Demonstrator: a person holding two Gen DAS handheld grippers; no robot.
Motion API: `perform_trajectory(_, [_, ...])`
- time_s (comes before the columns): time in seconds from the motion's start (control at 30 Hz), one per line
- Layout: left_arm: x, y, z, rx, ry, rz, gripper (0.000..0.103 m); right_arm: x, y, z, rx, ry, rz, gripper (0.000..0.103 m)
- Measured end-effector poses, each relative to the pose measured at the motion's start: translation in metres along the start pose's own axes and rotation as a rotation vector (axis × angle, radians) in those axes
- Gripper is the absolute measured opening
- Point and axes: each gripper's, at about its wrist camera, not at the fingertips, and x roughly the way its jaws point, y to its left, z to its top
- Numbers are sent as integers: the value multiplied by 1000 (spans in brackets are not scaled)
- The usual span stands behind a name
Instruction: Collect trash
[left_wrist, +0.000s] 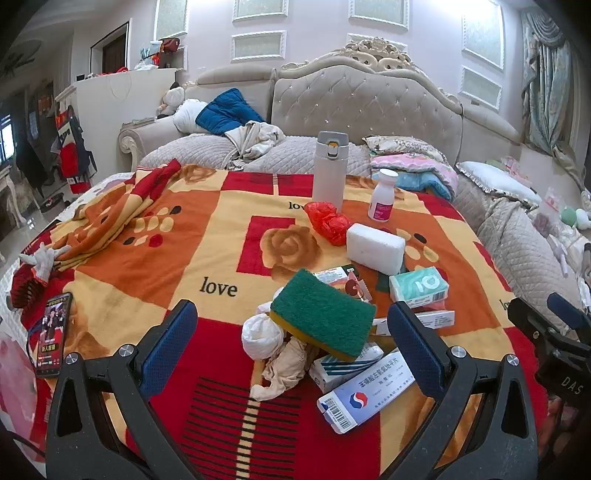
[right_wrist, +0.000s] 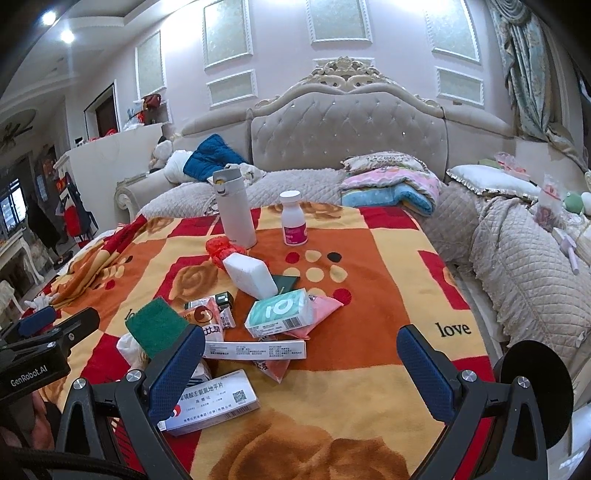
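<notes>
left gripper (left_wrist: 291, 332): fingers wide apart, holding nothing, just above the trash pile
right gripper (right_wrist: 301, 369): fingers wide apart too, holding nothing
trash: boxes, white tissue ball (left_wrist: 262, 334) and red bag (left_wrist: 327, 221) on the blanket (left_wrist: 207, 236)
green sponge (left_wrist: 323, 314): on top of the boxes
white bottle (left_wrist: 330, 168): standing behind the pile

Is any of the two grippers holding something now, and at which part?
Nothing is held. The left gripper and the right gripper are both open above the clutter.
</notes>
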Motion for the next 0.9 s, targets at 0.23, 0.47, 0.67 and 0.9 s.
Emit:
perform_trajectory(0.23, [2,2,-1,3,6,6,102,2,2,-2,-10,3,5,103])
perform_trajectory(0.47, [5,3,-4,6,13,5,102,7,2,-3,-11,18,3,103])
perform_trajectory(0.67, [9,2,-6,6,26,3,102,10,1,-5,-13,34,3,103])
perform_trajectory(0.9, [12,0,-8,14,36,5,102,14,-1,-6,-14,45,-3,103])
